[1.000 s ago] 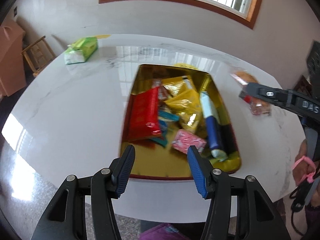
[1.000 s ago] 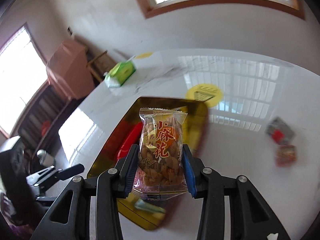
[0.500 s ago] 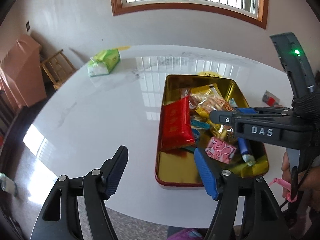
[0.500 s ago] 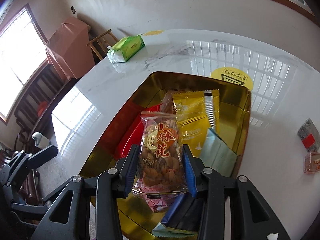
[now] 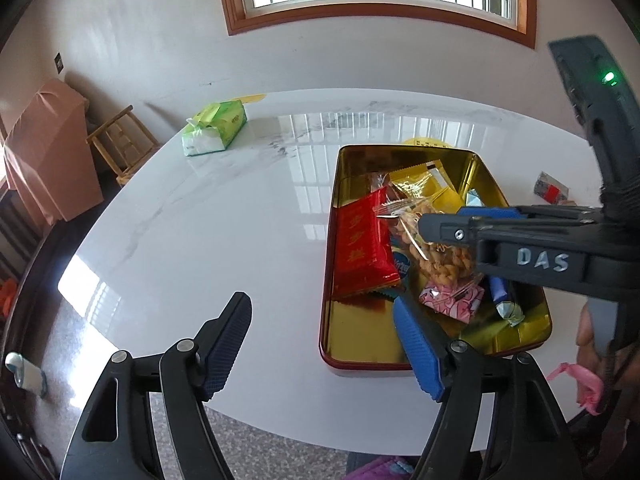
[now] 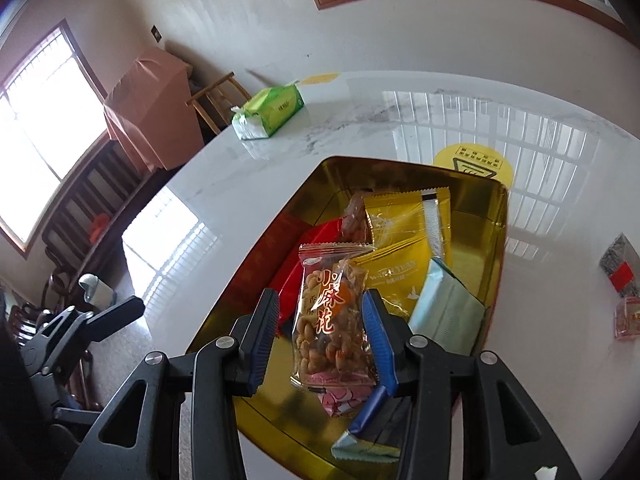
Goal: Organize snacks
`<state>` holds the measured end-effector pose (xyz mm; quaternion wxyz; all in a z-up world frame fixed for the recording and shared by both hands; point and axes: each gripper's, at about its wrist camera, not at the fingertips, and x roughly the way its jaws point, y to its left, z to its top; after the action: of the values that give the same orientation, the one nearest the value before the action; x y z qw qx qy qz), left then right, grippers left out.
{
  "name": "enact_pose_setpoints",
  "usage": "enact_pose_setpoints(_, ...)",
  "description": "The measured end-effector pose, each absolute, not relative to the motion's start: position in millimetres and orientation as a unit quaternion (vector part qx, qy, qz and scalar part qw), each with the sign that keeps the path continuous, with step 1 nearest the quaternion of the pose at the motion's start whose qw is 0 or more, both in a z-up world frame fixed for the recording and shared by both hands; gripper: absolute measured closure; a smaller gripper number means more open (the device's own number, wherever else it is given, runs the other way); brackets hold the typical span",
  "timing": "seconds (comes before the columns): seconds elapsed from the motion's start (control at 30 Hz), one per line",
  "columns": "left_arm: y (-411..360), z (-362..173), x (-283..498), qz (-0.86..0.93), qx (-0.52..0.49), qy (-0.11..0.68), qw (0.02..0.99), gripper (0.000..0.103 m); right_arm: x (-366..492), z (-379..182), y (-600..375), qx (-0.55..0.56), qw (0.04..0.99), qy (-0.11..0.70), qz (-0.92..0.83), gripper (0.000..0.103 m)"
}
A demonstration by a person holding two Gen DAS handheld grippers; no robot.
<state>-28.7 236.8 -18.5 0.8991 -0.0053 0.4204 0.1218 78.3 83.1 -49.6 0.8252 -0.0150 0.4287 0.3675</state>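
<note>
A gold tin [image 5: 326, 280] with a red rim stands on the white marble table and holds several snack packets, among them a red one [image 5: 360, 248], yellow ones [image 6: 400, 216] and a pink one [image 5: 456, 300]. My right gripper [image 6: 324, 320] hangs over the tin's near half, shut on a clear packet of fried twists [image 6: 332, 320] that stands slightly tilted between the blue pads. From the left wrist view the same packet [image 5: 440, 260] sits just above the pile. My left gripper [image 5: 320, 304] hovers at the tin's near-left corner. Its jaws are opening, with nothing between them.
A green tissue pack [image 5: 214, 130] lies at the table's far left. Two small loose snacks [image 6: 620, 272] lie on the table to the right of the tin. A yellow sticker [image 6: 474, 162] is behind it. A wooden chair and a pink cabinet stand beyond the table's left edge.
My right gripper has carried the twist packet over the tin and down close to the pile. My left gripper's jaws have widened, and its view has swung left.
</note>
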Motion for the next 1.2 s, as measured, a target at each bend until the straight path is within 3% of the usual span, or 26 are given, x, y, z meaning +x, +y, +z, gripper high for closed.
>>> enact_pose_setpoints(0.57, 212, -12, -28, 0.128, 0.049, 0.408, 0.903, 0.024, 90, -71, -101, -0.003, 0.898, 0.405, 0.172, 0.047)
enact_pose_setpoints(0.77, 198, -11, -25, 0.125, 0.070, 0.407, 0.902, 0.023, 101, -82, -158, -0.032, 0.911, 0.402, 0.089, 0.036)
enact_pose_setpoints(1.03, 176, -8, -20, 0.118, 0.098, 0.406, 0.901, 0.022, 122, -101, -212, -0.007, 0.906, 0.423, 0.028, 0.034)
enact_pose_setpoints(1.2, 164, -7, -15, 0.115, 0.112, 0.407, 0.899, 0.022, 128, -105, -229, 0.003, 0.906, 0.422, 0.013, 0.025)
